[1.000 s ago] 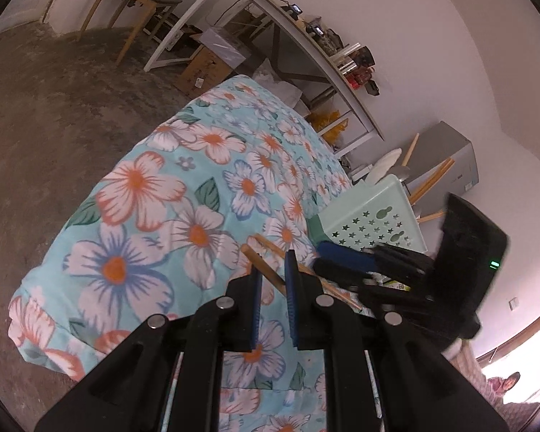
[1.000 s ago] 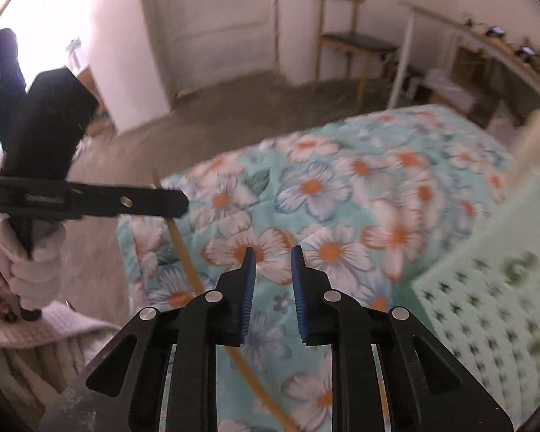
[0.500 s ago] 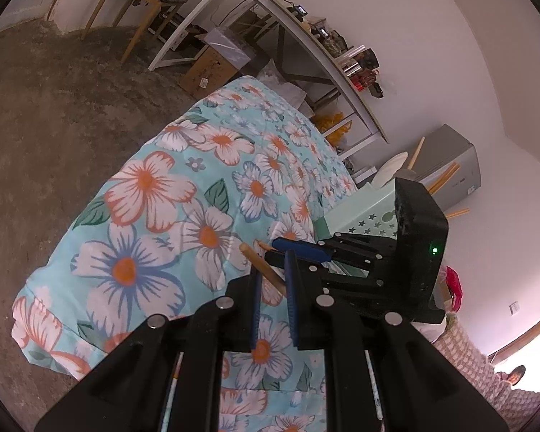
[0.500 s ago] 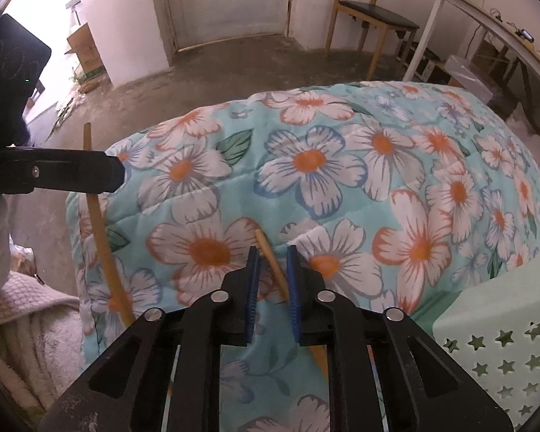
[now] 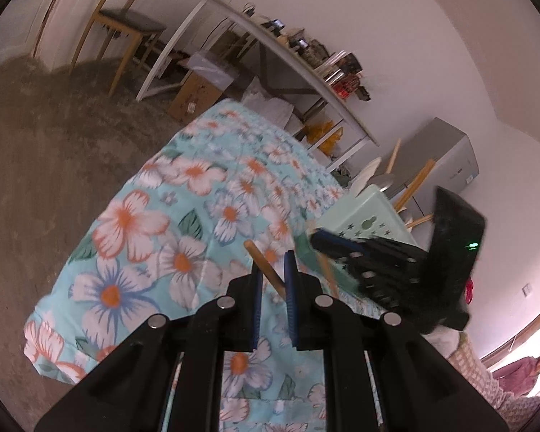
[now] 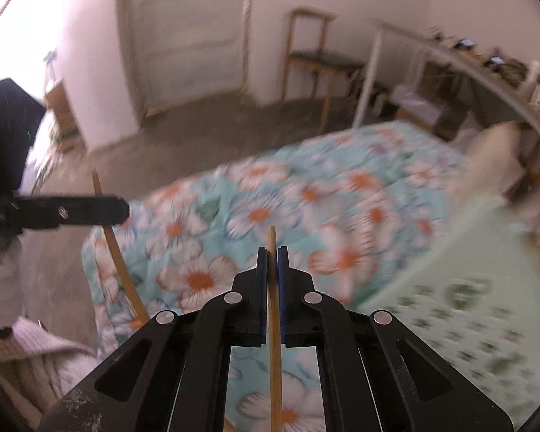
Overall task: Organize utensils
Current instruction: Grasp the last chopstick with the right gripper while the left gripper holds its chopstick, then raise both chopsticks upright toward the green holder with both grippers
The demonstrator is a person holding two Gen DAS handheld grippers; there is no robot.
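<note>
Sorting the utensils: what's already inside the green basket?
Standing in the green basket are several wooden sticks, a pale flat utensil and a grey utensil head. Only their tops show above the rim; the basket's wall hides everything lower down.

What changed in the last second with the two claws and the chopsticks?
The right claw closed on a chopstick and lifted it off the floral quilt; a second ago its jaws were open and empty. The left claw kept its grip on the other chopstick. The green basket stayed put.
</note>
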